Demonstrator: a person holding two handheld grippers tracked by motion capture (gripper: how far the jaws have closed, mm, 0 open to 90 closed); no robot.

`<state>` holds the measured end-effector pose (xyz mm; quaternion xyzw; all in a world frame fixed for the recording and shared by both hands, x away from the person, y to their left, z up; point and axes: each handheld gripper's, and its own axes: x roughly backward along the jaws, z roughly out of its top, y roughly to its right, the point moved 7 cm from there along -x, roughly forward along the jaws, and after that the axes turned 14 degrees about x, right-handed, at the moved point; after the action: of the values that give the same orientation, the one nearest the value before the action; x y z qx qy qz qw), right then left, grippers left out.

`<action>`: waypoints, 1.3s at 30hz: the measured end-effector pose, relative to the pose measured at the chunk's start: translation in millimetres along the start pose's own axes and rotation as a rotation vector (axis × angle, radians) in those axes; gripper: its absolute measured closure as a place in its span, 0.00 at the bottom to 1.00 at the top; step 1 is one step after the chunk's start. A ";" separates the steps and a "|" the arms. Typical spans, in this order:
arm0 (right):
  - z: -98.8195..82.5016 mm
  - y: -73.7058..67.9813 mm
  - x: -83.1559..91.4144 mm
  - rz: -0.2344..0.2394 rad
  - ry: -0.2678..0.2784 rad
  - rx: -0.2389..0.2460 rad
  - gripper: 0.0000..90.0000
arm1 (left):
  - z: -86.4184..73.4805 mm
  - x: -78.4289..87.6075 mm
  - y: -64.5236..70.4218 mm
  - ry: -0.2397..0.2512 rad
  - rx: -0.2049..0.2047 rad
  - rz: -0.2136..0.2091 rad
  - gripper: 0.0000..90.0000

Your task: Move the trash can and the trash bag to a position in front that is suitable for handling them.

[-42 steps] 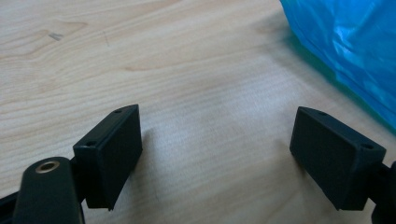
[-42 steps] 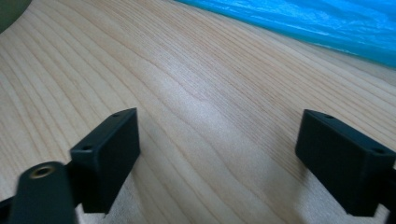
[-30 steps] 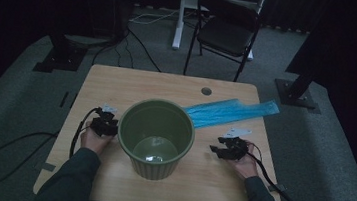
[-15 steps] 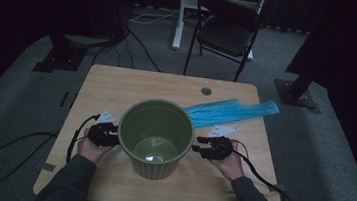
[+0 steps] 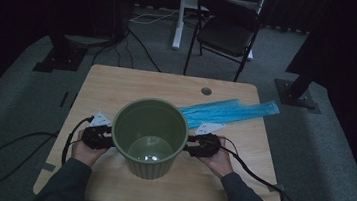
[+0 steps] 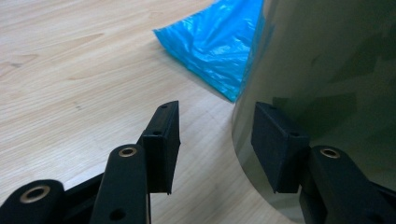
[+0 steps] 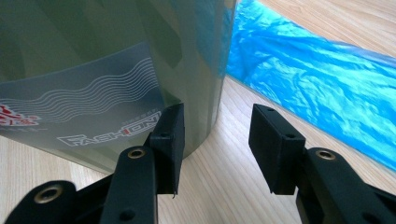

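An olive-green plastic bin (image 5: 149,170) stands upright near the front middle of the wooden table (image 5: 133,83). A long blue plastic bag (image 5: 230,111) lies flat behind it to the right. My left gripper (image 5: 109,137) is at the bin's left wall and my right gripper (image 5: 189,144) at its right wall, each in a hand. In the left gripper view the gripper (image 6: 215,126) is open, its right jaw against the bin (image 6: 327,56), the bag (image 6: 215,42) beyond. The right gripper (image 7: 217,126) has just been closing and stands open beside the bin (image 7: 93,56); only bare table lies between the pads. The bag (image 7: 317,79) lies to the right.
A black folding chair (image 5: 226,30) stands beyond the table's far edge. Cables trail from both grippers over the table's sides to the floor. A small round hole (image 5: 206,91) sits near the far edge. Dark stand bases rest on the carpet at left and right.
Both hands have moved inward to the bin's sides, the right one farther. The bin and the blue bag have not moved.
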<state>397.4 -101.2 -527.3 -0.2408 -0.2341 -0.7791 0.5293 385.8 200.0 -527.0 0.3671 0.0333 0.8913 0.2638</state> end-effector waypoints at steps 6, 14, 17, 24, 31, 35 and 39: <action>7.8 8.3 -14.5 -0.016 -0.024 0.019 0.59 | 3.0 4.3 -12.1 0.038 0.042 0.016 0.57; -13.2 73.9 -32.2 -0.170 -0.132 -0.084 0.57 | 2.5 2.7 -19.3 0.036 0.057 0.036 0.56; -23.9 94.7 -40.5 -0.216 -0.160 -0.147 0.57 | 1.7 1.2 -20.6 0.025 0.053 0.043 0.56; -40.4 117.1 -52.6 -0.263 -0.210 -0.225 0.56 | 1.3 -1.8 -20.7 0.018 0.045 0.045 0.56; -44.5 120.3 -58.6 -0.282 -0.259 -0.218 0.64 | 1.1 -1.4 -21.8 0.017 0.049 0.047 0.56; -44.9 119.3 -56.5 -0.275 -0.265 -0.211 0.77 | 0.8 -1.7 -21.2 0.015 0.046 0.047 0.56; -49.6 116.5 -48.5 -0.259 -0.298 -0.167 0.99 | 0.7 -2.1 -21.0 0.015 0.046 0.047 0.56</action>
<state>516.0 -135.9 -583.2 -0.3641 -0.2734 -0.8132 0.3624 396.9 216.9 -533.2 0.3671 0.0472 0.8990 0.2341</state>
